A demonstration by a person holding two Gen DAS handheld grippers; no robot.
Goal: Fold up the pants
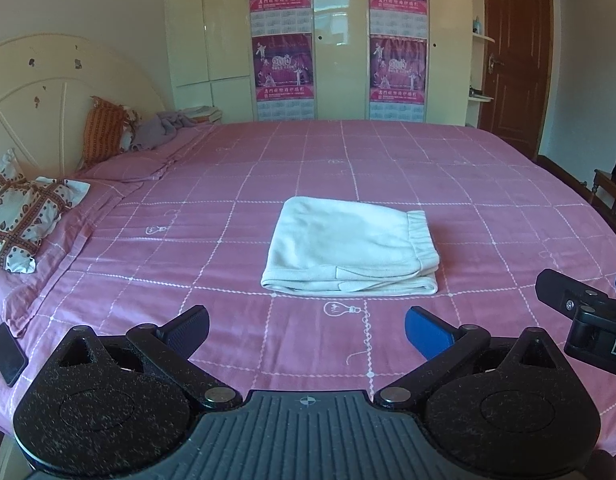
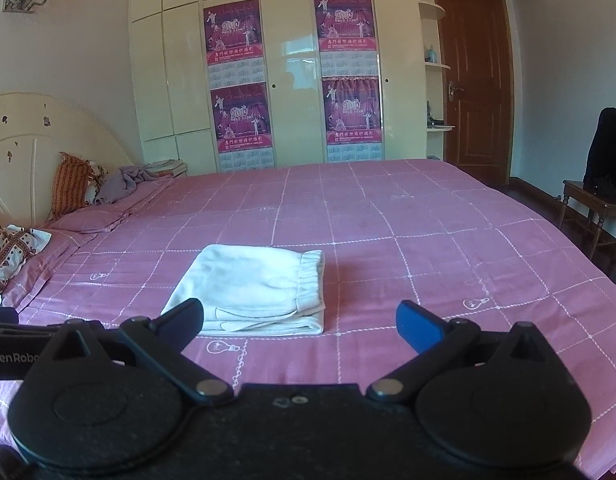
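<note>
- Since the pants [image 1: 350, 246] lay folded flat on the bed [image 1: 448, 184], I judged the folding done.
- I held the left claw [image 1: 307, 326] and right claw [image 2: 300, 322] apart, empty, short of the pants.

We see a bed [image 1: 388, 168] under a pink checked cover. On it lie folded white pants [image 1: 348, 252] near the middle, pillows [image 1: 24, 216] and a grey cloth [image 1: 160, 128] by the headboard, and a phone [image 1: 8, 354] at the near edge.
</note>
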